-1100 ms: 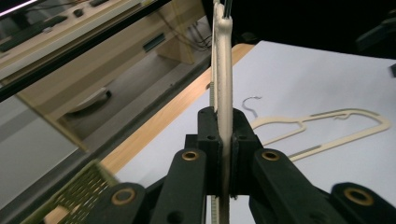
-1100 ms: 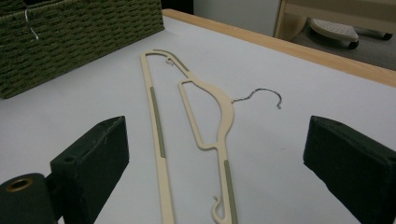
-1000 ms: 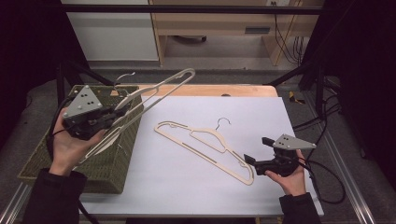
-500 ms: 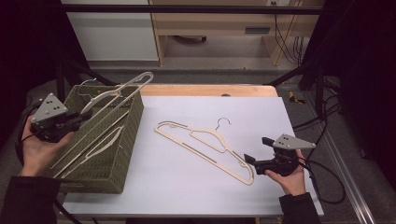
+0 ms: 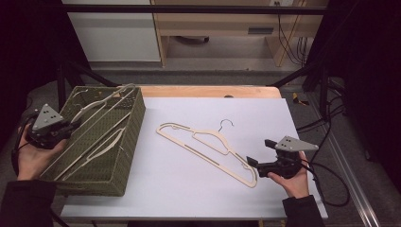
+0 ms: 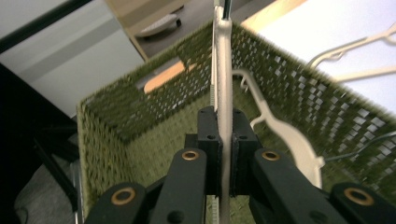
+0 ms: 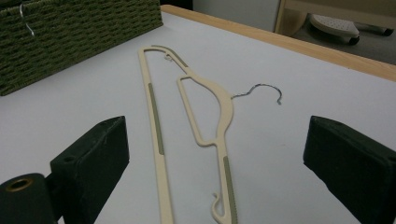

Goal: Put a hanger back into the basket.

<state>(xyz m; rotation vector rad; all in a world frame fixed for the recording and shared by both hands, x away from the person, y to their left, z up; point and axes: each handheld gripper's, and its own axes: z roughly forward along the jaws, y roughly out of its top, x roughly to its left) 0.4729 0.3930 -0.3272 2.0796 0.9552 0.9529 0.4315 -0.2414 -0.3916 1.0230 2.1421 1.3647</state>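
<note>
Fingers (image 6: 208, 140) clamp a cream hanger (image 6: 223, 70) inside the green basket (image 6: 116, 135)

Olive-green woven basket (image 5: 125, 142), open lattice weave on the walls. Cream hanger (image 5: 208, 149) right of the basket, grey-green strips along its bars, silver wire hook. White surface (image 5: 189, 189), pale wood edge. Black fingers (image 7: 91, 161).
</note>
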